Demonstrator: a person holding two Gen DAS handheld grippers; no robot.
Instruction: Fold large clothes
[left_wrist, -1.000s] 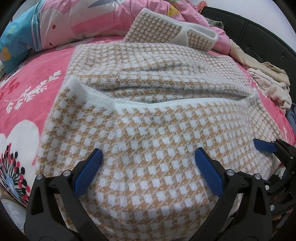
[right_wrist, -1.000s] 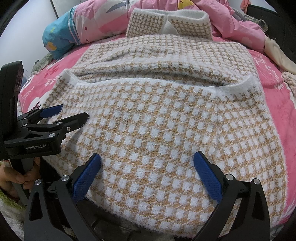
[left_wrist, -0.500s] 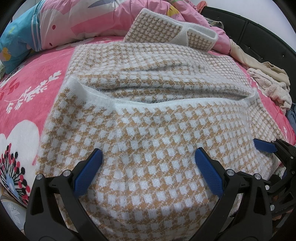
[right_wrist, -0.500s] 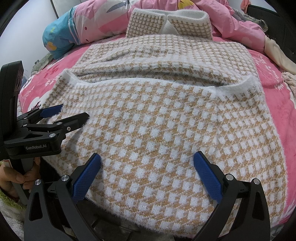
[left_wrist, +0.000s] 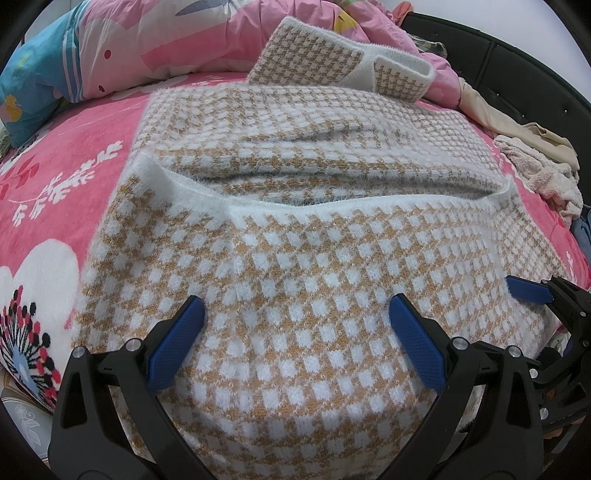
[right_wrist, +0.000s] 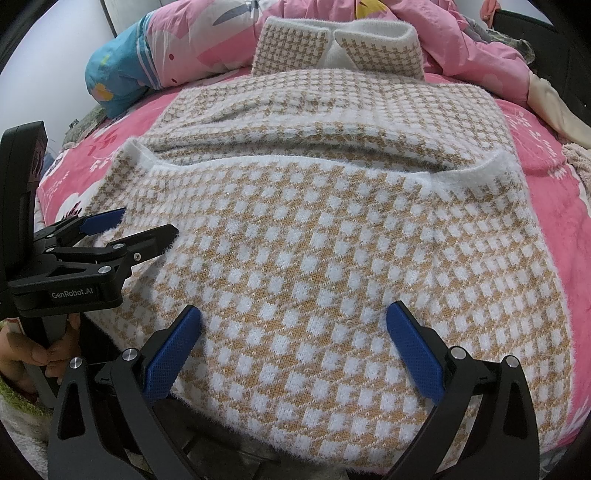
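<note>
A fuzzy tan-and-white checked sweater lies flat on the pink bed. Its lower part is folded up, and the white hem band runs across the middle. The collar leans on the duvet at the far end. My left gripper hovers open over the near left part of the sweater, with nothing between its fingers; in the right wrist view the left gripper is at the sweater's left edge. My right gripper is open over the near right part, and its blue pad shows at the right.
A pink and blue duvet is bunched along the far side. Beige and pale pink clothes are heaped at the right by the black bed frame. A hand holds the left gripper's handle. Pink flowered sheet lies bare to the left.
</note>
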